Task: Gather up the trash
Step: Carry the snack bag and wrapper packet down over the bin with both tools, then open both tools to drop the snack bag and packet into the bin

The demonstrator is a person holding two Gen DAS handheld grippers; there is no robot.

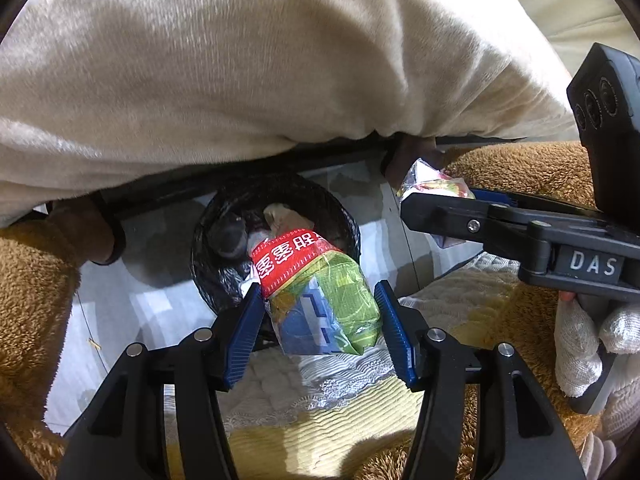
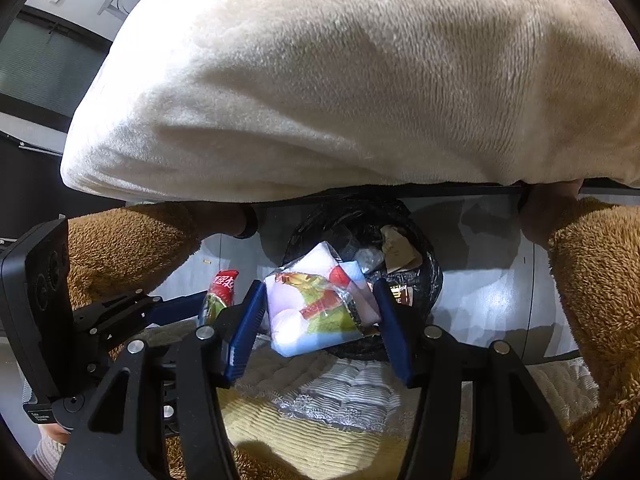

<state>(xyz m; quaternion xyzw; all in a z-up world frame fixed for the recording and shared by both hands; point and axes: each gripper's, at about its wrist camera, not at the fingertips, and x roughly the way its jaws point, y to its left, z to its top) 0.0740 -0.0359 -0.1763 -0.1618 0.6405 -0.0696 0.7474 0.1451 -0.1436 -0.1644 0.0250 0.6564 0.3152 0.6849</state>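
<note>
Left gripper [image 1: 320,312]: closed on red-green snack wrapper [image 1: 320,292].
Right gripper [image 2: 322,316]: closed on clear white wrapper [image 2: 316,308].
Bin [image 1: 204,236]: black-lined, twelve o'clock; release directly above its mouth.

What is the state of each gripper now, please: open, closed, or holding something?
Left gripper: closed on the red and green snack packet.
Right gripper: closed on the clear plastic wrapper.

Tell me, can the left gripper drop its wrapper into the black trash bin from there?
Probably yes. The left gripper holds the red-and-green wrapper just before the bin, whose open mouth looks unobstructed.
</note>
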